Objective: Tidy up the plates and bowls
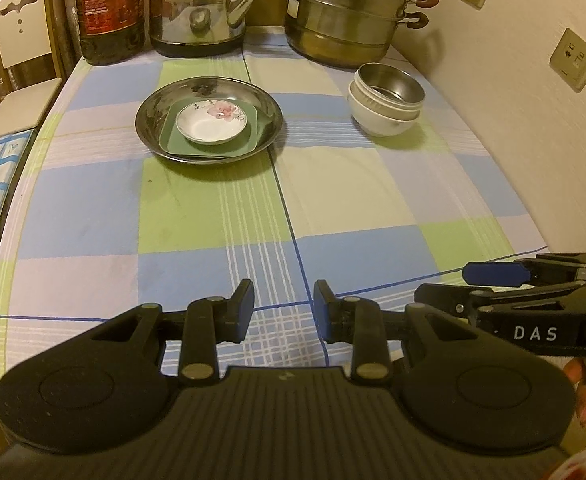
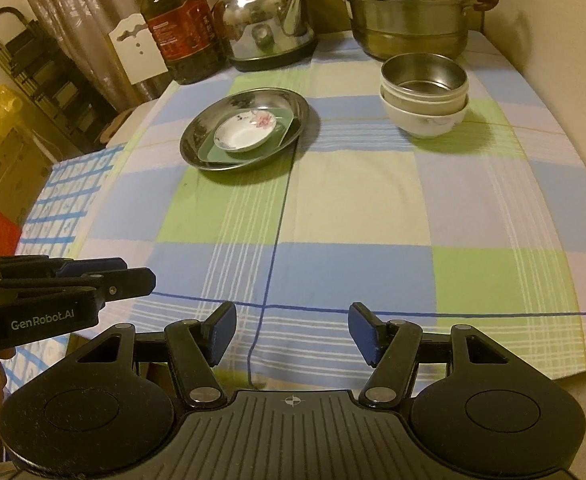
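Over the near edge of the checked blue-and-green tablecloth [image 2: 333, 208], the right gripper [image 2: 293, 336] stands wide apart and the left gripper [image 1: 283, 312] narrowly apart, both empty and touching nothing. Well beyond them sit the round steel plate [image 1: 209, 120] holding a green square dish [image 1: 213, 142] and small white flowered saucer [image 1: 211, 124], and, apart, the stacked white and steel bowls [image 2: 424, 94]. Both stacks look finished, so any further reach should come in level at a rim without nudging either.

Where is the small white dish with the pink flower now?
In both views the flowered dish sits on a green plate inside the metal plate, left of the stacked bowls.
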Available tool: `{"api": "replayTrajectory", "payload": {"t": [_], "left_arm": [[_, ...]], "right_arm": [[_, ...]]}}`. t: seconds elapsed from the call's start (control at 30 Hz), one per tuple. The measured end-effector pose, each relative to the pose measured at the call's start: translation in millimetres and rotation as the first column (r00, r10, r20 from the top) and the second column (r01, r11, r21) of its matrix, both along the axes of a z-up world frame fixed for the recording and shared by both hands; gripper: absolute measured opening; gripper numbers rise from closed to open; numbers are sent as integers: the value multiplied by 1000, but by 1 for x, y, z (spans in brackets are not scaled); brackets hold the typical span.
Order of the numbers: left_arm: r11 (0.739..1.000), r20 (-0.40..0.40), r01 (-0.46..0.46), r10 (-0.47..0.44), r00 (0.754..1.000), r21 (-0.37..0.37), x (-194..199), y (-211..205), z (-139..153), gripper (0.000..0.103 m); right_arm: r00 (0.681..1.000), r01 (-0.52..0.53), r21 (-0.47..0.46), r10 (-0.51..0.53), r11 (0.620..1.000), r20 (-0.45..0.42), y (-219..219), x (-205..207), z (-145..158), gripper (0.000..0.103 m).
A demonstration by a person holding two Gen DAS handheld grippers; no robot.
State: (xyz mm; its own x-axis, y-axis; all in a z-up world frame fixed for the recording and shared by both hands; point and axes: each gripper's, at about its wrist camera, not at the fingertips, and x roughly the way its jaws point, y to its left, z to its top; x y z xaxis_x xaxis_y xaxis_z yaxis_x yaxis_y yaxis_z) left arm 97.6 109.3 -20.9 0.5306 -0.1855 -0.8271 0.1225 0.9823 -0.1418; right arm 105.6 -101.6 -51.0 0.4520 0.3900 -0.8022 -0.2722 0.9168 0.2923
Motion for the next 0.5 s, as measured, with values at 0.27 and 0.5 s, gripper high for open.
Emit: {"api": "replayTrajectory", "payload": {"t": [0.27,0.5], "left_arm": [[1000,1,-6,6,1000,-8,2,2,-1,29],[1000,9,-1,1,1000,-15,6,3,-1,29]], "right_arm": [[1000,-1,-4,1,1000,-1,3,2,0,62],[1000,-3,-10,3,1000,-1,5,6,1,62]]}}
